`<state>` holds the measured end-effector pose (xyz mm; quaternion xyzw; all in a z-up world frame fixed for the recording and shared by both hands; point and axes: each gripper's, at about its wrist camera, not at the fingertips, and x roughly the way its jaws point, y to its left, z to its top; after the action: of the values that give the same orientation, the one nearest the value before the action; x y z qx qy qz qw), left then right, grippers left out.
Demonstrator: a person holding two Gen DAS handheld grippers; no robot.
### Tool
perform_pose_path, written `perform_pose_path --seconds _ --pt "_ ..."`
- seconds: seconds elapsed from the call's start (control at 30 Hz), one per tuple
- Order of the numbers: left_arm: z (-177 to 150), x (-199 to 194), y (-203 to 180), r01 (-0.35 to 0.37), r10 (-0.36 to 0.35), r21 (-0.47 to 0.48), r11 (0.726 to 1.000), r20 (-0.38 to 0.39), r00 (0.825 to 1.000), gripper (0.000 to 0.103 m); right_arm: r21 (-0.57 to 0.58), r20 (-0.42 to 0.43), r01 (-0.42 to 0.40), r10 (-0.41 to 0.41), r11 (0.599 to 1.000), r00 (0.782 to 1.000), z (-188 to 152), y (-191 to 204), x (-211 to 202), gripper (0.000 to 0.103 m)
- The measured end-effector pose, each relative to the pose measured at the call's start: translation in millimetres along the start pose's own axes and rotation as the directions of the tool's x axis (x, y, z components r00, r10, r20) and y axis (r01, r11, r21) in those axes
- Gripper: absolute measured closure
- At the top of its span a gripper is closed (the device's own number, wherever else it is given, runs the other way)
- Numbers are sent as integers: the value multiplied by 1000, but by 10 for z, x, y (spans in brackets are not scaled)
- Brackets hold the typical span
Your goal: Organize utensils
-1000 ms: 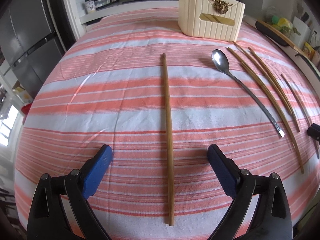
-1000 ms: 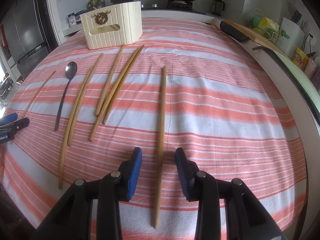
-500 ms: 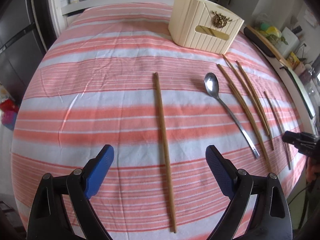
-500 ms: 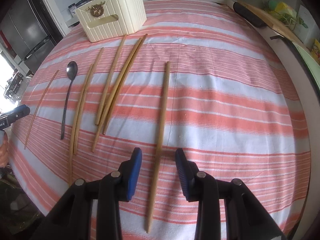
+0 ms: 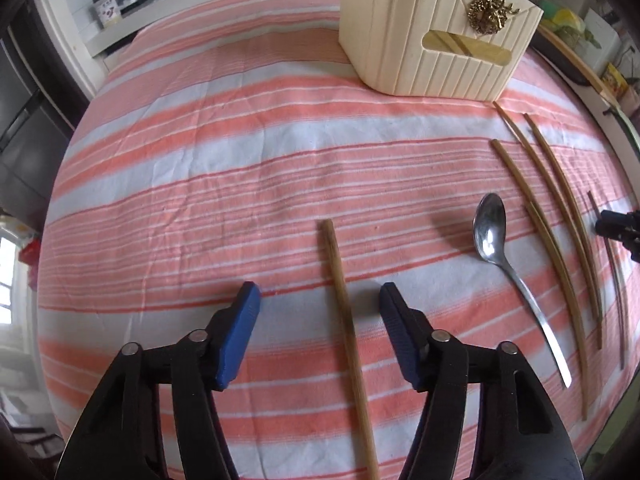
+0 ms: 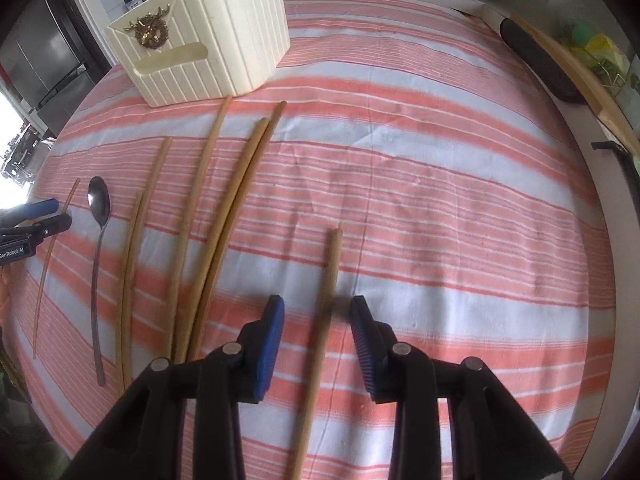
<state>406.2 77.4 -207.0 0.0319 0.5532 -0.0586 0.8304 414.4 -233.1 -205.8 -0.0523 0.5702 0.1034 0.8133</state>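
Left jaws: left gripper [image 5: 320,300] spread, though narrower than a second ago; blue pads on either side of a lone chopstick [image 5: 340,292], not touching it.
Right jaws: right gripper [image 6: 318,306] part open, gap about as it was; its own single chopstick [image 6: 326,292] runs up between the pads, clear of both.
Change: both grippers have moved forward along their sticks and dropped lower; each stick's far tip now lies just ahead of the pads, where earlier a long stretch showed.
Meaning: judged as the last step before a two-handed pinch; nothing lifted yet.
Spoon: metal spoon [image 5: 490,232] lies flat, right of the left stick, untouched.
Loose sticks: remaining chopsticks [image 6: 236,196] fan out between the two grippers, pointing toward the holder.
Holder: cream ribbed utensil holder [image 5: 436,40] upright at the far side of the surface, well apart from both grippers.
Cover: striped cloth [image 5: 200,168], slightly wrinkled.
Progress: early; every utensil visible on the cloth lies outside the holder.
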Motion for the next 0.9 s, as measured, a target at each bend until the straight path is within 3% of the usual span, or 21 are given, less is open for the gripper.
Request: perform_pose_path --seconds 0.03,0.07,0.1,0.2,0.4,0.53,0.7,0.9 --pt "24 -6 -13 6 -6 -1 1000 6 1000 71 -4 4 25 -25 1000 1000 57 6 27 90" --pt "35 -11 -28 -11 11 1 1000 9 1000 93 7 8 27 -27 1000 1000 106 -10 41 94" --pt "38 -16 -36 -36 35 6 999 12 999 96 33 2 6 -6 999 1000 146 -43 61 96" --pt "38 -79 35 -16 17 -40 999 25 1000 99 95 27 -24 22 995 999 190 -126 45 97" --pt "-94 -760 123 37 -19 -90 995 190 982 99 112 187 -96 74 989 980 71 -131 -449 97" --pt "-87 -1279 78 72 -45 -78 994 306 951 99 77 303 -118 89 990 949 -57 -22 -977 97" --pt "-224 -1877 35 116 -78 -64 991 429 900 99 13 434 -144 124 990 892 -308 132 -1659 97" --pt "-381 -2212 -7 159 -109 -58 986 501 859 99 -43 537 -117 121 992 835 -560 279 -2154 97"
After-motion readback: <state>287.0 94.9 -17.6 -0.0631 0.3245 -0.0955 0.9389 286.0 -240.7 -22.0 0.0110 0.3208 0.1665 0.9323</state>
